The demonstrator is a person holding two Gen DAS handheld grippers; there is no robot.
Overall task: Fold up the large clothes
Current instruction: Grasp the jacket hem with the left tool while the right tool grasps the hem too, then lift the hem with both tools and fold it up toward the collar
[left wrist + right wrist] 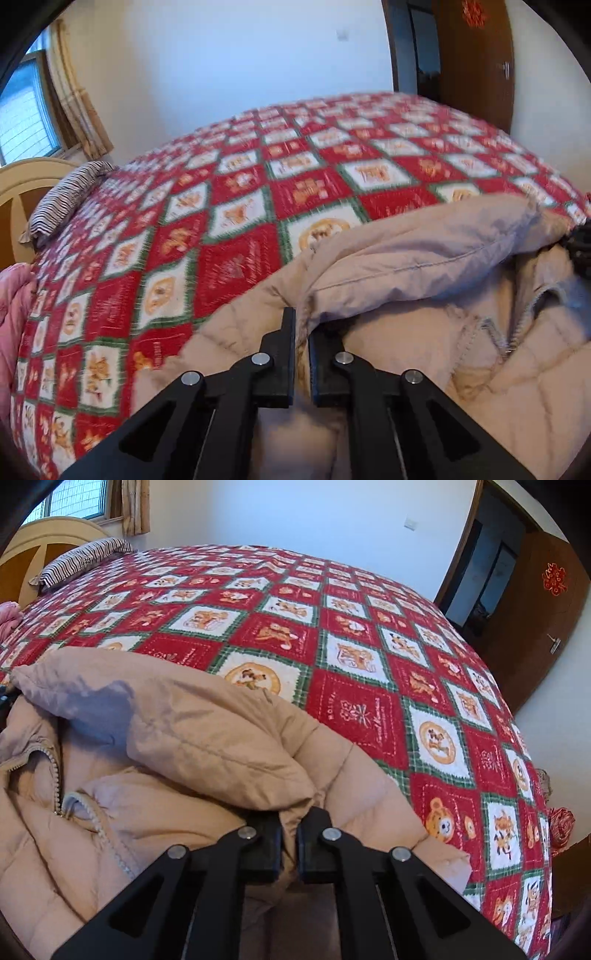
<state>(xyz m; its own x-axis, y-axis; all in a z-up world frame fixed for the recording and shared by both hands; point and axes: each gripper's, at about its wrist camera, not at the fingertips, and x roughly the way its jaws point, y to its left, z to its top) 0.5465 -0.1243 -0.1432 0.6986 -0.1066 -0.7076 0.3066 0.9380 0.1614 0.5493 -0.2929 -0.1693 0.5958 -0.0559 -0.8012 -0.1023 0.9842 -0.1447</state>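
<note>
Nearest in the left wrist view, the left gripper [302, 328] has its two black fingers drawn close together with a fold of beige fabric pinched between them. Nearest in the right wrist view, the right gripper [290, 821] is likewise clenched on a gathered ridge of the same cloth. The cloth is a large, puffy, quilted beige coat [207, 738], lying at the near edge of the bed, with the two grips apparently at opposite sides of it.

Between the grips, the coat's open zipper [55, 771] runs down the front, and a padded flap, possibly the hood or collar, lies folded over the top. The left view is blurred, so exactly which seam that gripper holds cannot be told.

Beyond the coat spreads a red, white and green patchwork bedspread [362, 709] printed with cartoon animals. Farther off sit a striped pillow [85, 559] against a pale wooden headboard [29, 181], then a white wall, a curtained window and a brown door [532, 627].

To fold well from here, both grips should probably stay firm and travel together at the same height, so the bulky padding turns over evenly instead of twisting. Laying the held edge flat onto open bedspread, zipper sides aligned, should prevent trapped lumps.
</note>
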